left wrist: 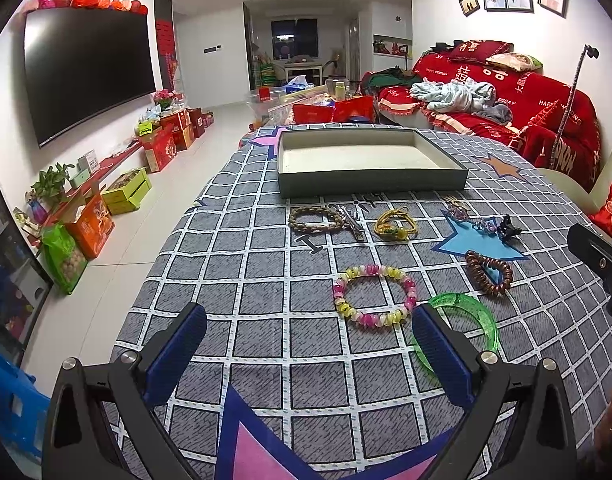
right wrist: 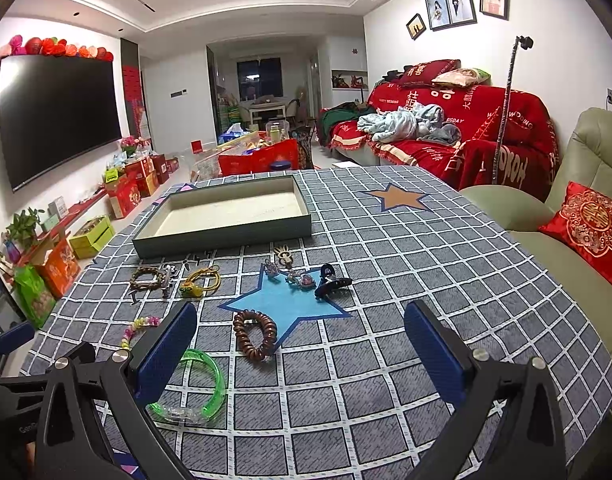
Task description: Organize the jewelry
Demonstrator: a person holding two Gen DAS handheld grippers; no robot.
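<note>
Jewelry lies loose on the worktop [left wrist: 266, 280] short of the empty tray [left wrist: 370, 192]; the green bangle [left wrist: 474, 316] sits just beside my left hand-held gripper [left wrist: 306, 344], nearest. Both hand-held grippers gape wide, empty; right hand-held gripper [right wrist: 302, 344] hovers nearby.

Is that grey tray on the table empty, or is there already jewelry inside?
Empty. The tray shows only its bare pale floor in both views; the jewelry lies on the tablecloth.

Bracelets [left wrist: 375, 299], hair ties [right wrist: 255, 334], clips [right wrist: 331, 280] — scattered before the empty tray [left wrist: 370, 186].

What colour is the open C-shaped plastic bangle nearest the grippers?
Translucent green plastic bangle, clearest in the right wrist view.
</note>
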